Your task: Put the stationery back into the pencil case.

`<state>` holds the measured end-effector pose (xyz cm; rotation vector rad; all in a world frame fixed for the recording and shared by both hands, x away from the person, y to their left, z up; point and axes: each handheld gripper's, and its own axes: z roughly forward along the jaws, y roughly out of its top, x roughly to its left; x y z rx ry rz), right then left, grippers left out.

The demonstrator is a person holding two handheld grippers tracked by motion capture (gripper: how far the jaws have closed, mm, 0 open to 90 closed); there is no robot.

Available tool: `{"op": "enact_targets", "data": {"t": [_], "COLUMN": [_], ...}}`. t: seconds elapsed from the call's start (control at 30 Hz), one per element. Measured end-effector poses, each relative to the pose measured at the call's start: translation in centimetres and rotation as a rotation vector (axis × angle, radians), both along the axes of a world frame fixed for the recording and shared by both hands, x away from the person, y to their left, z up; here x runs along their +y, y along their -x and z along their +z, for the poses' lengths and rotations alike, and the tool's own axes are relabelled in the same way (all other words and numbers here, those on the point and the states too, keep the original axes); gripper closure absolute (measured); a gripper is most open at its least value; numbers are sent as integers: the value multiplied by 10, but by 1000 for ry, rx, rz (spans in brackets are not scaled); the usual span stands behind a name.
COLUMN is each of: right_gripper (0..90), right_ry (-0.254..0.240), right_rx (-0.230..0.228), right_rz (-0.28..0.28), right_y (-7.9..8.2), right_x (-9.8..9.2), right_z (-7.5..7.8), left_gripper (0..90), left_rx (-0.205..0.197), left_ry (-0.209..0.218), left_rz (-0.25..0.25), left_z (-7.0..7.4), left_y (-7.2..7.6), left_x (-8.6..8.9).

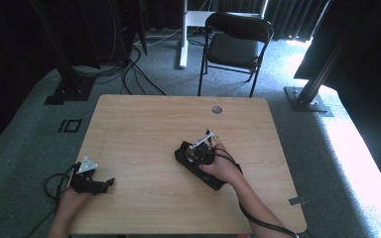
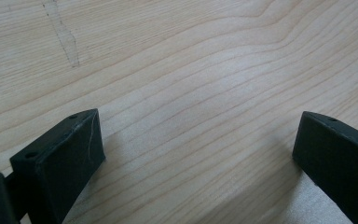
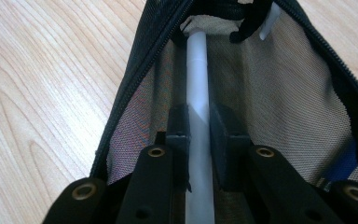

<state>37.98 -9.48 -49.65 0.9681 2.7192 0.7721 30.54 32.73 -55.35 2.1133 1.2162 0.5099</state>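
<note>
White pen [image 3: 198, 107], clenched in the right gripper [image 3: 199, 122], points into the open mesh pouch [image 3: 279, 93] right of table centre; its tip may snag the zipper. Left gripper [image 2: 193, 154] is released, near left.

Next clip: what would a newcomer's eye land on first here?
First, the right gripper, shut on a white pen and reaching into an open black mesh pouch with a zipper edge, right of the middle of the wooden table. Next, the left gripper at the table's near left edge, jaws wide apart over bare wood. Beyond the table stands a black folding chair.
</note>
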Motion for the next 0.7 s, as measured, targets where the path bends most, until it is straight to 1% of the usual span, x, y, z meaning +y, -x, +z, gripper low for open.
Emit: {"op": "enact_targets", "data": {"t": [0.07,0.1,0.13,0.23,0.3,0.33,0.37,0.47,0.5,0.53,0.63,0.7], "right_gripper": [778,751,752,755,750,750,749,754,754,755,754,753], "right_ry": [-7,-2,-9,-6,-33,-33,-67,-116,-116,-184,-253,-276], "right_rx": [8,13,15,6,2,2,-3,-32,-32,-44,-79,-111], "right_rz": [-2,7,8,13,7,7,0,-13,-13,-26,-51,-76], "right_y": [0,1,1,2,3,3,3,5,5,8,8,7], "right_x": [0,-1,-1,-3,-6,-6,-11,-20,-20,-26,-37,-44], "right_z": [0,0,1,4,8,8,15,26,26,35,46,50], "left_gripper": [21,21,21,21,21,21,21,21,21,21,21,21], "left_rx": [0,0,0,0,0,0,-1,0,0,0,-1,0], "left_ry": [0,0,0,0,0,0,0,0,0,0,-1,-1], "left_rz": [0,0,0,0,0,0,0,0,0,0,0,0], "left_z": [0,0,0,0,0,0,0,0,0,0,0,0], "left_y": [0,0,0,0,0,0,0,0,0,0,0,0], "left_x": [0,0,0,0,0,0,0,0,0,0,0,0]}}
